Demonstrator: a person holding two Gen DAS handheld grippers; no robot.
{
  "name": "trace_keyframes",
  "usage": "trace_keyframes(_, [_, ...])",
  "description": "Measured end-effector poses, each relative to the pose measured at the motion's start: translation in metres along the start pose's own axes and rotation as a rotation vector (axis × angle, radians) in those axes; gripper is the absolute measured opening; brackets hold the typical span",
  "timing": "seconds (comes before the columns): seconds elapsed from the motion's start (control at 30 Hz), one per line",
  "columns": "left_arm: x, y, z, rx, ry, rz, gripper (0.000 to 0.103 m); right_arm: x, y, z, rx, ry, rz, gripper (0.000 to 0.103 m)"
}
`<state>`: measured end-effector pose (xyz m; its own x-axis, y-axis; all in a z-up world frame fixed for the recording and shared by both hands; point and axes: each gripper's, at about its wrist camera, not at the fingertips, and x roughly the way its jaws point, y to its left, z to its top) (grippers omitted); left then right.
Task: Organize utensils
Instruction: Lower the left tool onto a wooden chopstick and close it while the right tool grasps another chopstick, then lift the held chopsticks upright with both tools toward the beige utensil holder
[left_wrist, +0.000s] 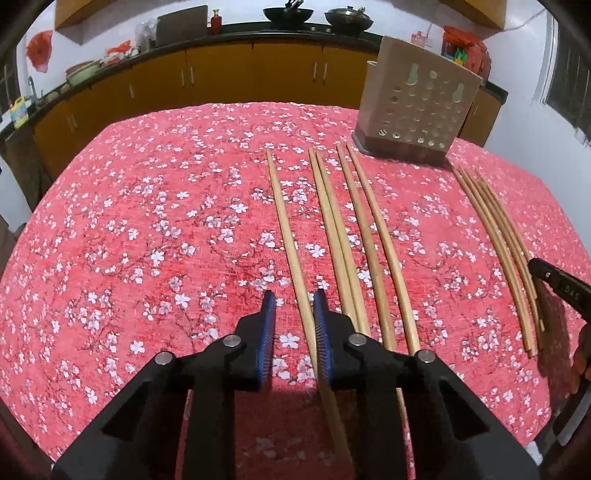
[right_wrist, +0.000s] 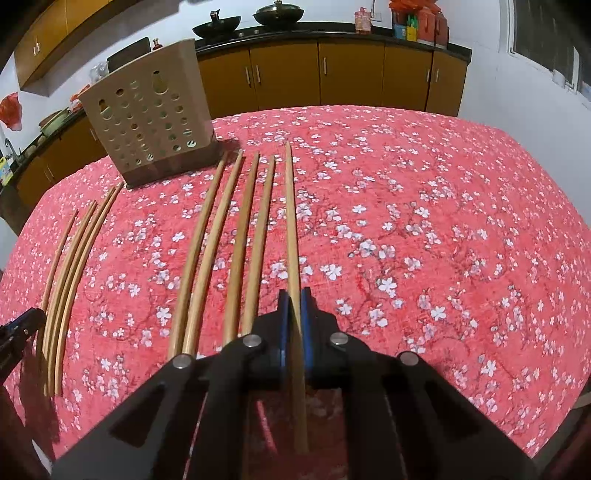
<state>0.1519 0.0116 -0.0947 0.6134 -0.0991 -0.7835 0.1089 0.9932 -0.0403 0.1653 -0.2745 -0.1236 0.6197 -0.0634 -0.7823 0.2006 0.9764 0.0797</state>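
Smooth, round wooden chopsticks (left_wrist: 334, 236) lie side by side on a red cloth (left_wrist: 147, 221) printed with white blossoms, near a beige plastic holder (left_wrist: 417, 107) pierced with round holes. The left gripper (left_wrist: 294, 306) has its ribbed blue pads apart around one chopstick (left_wrist: 286, 229). The right gripper (right_wrist: 294, 299) is clamped on a single tapered chopstick (right_wrist: 291, 221).
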Motion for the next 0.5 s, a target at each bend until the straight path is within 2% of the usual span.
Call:
trace_keyframes(0.1, [0.007, 0.001, 0.006, 0.012, -0.002, 0.028, 0.009, 0.001, 0.000, 0.000, -0.004, 0.000, -0.001, 0.008])
trace_keyframes(0.33, [0.026, 0.017, 0.030, -0.004, -0.005, 0.064, 0.008, 0.011, -0.003, 0.014, 0.013, 0.000, 0.002, 0.008])
trace_keyframes(0.5, [0.031, 0.023, 0.037, -0.004, -0.017, 0.046, 0.008, 0.019, -0.010, 0.022, 0.033, -0.028, 0.002, 0.008])
